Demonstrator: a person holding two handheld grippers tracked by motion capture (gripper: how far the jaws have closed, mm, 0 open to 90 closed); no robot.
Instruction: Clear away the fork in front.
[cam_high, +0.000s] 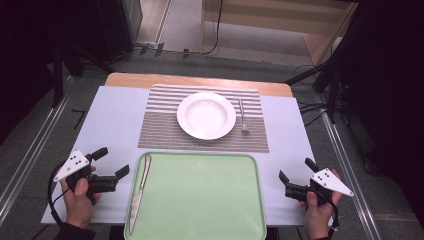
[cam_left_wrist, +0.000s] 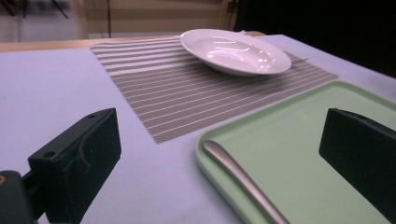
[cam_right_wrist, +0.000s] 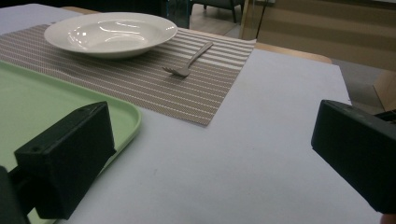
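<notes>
The tabletop (cam_high: 115, 120) carries a striped placemat (cam_high: 165, 125) at its far middle and a green tray (cam_high: 200, 200) at the near edge. A white plate (cam_high: 206, 115) sits centred on the placemat, with a fork (cam_high: 243, 117) just beside it on the right, tines toward the person. The one item left on the tray is a knife (cam_high: 138, 192), lying lengthwise along the tray's left rim.

The left gripper (cam_high: 111, 166) rests on the tabletop just left of the tray, jaws spread wide and empty, facing the knife's handle end. The right gripper (cam_high: 298, 174) sits right of the tray, jaws likewise spread and holding nothing.

Judgement: the step in hand is lifting the knife from the tray for placement beside the plate. The knife lies flat and close to the raised rim, which leaves little room for the outer jaw. Recommended approach: come down over the handle from above with the jaws across its width, clear of the rim, and close firmly at mid-handle so that the blade does not tip. Smooth metal may slip; lift level and slowly.
</notes>
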